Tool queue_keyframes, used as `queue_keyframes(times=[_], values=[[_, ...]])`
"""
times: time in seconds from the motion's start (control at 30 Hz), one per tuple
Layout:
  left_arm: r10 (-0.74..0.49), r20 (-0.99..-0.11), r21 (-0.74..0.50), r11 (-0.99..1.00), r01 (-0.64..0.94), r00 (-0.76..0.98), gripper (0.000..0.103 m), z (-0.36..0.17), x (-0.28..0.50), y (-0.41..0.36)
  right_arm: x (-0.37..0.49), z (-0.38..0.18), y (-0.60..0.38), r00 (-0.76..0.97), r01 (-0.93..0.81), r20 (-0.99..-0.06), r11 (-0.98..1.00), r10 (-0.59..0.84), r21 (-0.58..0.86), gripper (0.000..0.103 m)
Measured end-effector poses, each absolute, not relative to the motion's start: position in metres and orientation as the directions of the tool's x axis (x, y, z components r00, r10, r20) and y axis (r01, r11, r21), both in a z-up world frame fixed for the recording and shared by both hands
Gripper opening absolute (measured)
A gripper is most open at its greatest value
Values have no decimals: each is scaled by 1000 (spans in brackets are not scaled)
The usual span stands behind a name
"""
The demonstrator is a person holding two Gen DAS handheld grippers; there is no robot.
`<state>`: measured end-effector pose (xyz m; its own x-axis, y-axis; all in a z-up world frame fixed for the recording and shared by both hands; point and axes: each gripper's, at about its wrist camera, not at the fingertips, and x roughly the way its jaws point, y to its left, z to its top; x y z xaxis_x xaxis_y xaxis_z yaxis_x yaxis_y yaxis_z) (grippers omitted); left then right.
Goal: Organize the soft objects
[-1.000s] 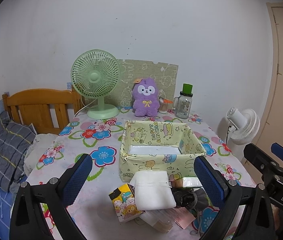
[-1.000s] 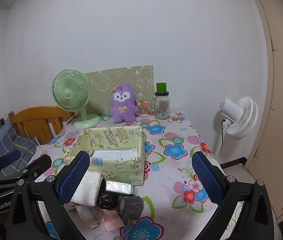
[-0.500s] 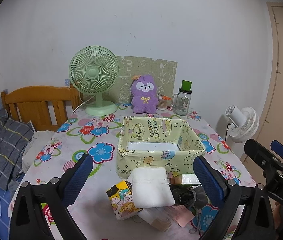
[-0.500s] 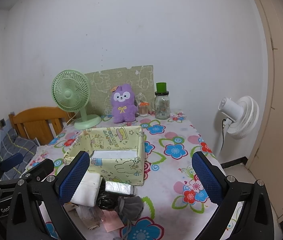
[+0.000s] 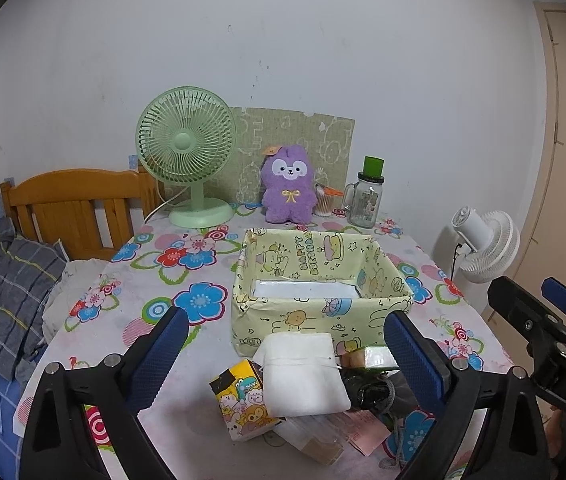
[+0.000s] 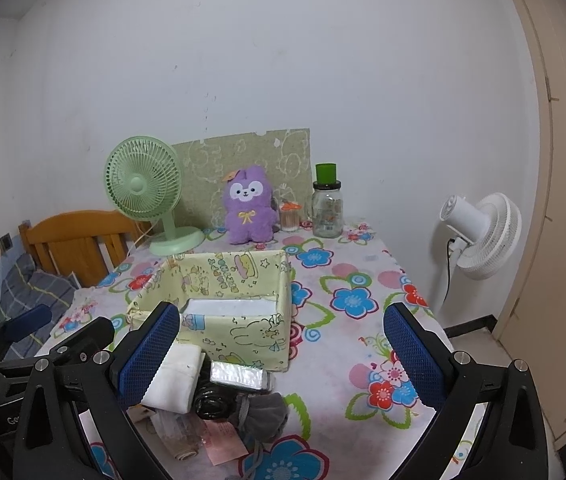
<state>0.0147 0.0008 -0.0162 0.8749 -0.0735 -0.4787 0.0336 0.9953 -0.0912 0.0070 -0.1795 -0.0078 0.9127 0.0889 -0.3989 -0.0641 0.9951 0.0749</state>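
A pale yellow cartoon-print box [image 5: 319, 276] [image 6: 219, 300] stands open on the flowered table, with a white flat item lying inside it. In front of it lies a pile: a folded white cloth [image 5: 303, 372] [image 6: 175, 376], a cartoon tissue pack [image 5: 243, 400], a grey drawstring pouch [image 6: 261, 410], a black bundle [image 5: 367, 390], a silvery packet [image 6: 239, 374] and pink paper [image 6: 223, 440]. My left gripper [image 5: 283, 360] is open and empty above the pile. My right gripper [image 6: 283, 352] is open and empty, to the right of the left one.
At the table's back stand a green desk fan [image 5: 187, 160], a purple plush [image 5: 289, 188], a glass jar with a green lid [image 5: 365, 200] and a small cup of sticks [image 5: 323, 202]. A wooden bed headboard [image 5: 71, 204] is left, a white floor fan [image 5: 487, 244] right.
The left gripper has pulled back and risen a little, so the table and box look lower and farther. The right gripper has barely moved. Both stay open.
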Motion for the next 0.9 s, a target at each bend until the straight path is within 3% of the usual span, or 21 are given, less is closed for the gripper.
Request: queue_keyframes(times=[0.9], values=[[-77,-562,-48,997,61,823,96,-58,39,-6,41,-47,-160,855,-92,-507,994,111,62,103]])
